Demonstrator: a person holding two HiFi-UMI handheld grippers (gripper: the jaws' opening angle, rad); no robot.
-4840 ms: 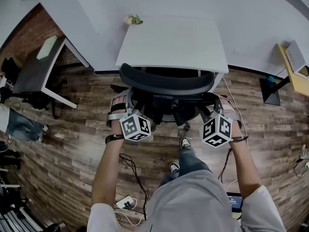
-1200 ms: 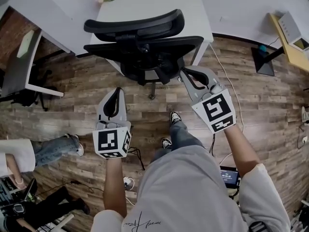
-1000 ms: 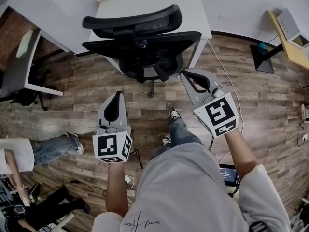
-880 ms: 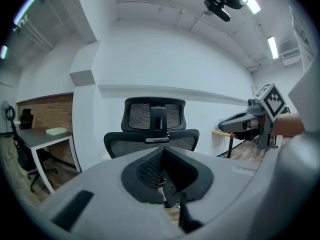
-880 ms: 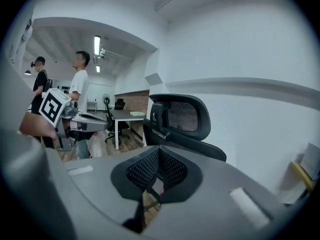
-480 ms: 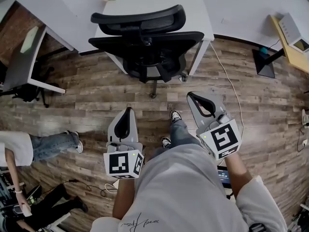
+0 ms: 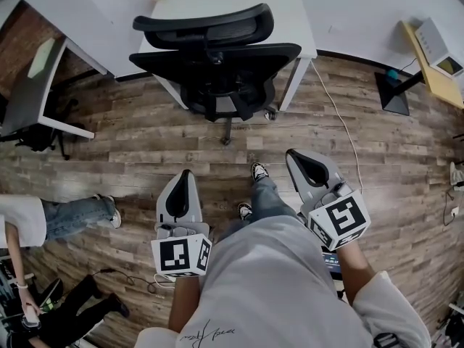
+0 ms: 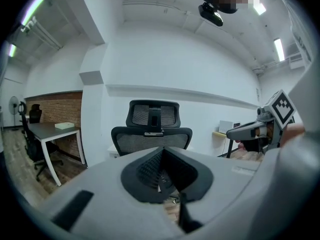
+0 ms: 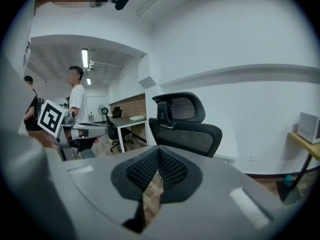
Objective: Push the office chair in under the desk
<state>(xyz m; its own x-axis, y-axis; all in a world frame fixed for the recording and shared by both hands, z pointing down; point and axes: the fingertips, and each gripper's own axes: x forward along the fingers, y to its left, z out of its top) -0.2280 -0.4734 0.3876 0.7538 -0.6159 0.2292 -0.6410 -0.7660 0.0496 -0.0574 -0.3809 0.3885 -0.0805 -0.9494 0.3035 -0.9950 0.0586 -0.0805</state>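
Chair sat tucked at the desk, seat under the top, backrest against the desk's front edge and slightly skewed to it. Looked pushed in, or near enough. Base caster stood just by the desk's right leg, and a white cable ran over the floor right of the desk.

Left gripper and right gripper both clenched with nothing between the jaws, well clear of the desk on its front side, neither touching the chair.

Risks, as judged:
- Chair could roll or swivel out from the desk on the smooth wood floor, since nothing held it.
- Another shove with the skew could knock an arm or caster into the desk leg.
- Closed jaws could slip off the mesh backrest.
- A caster could snag the cable.
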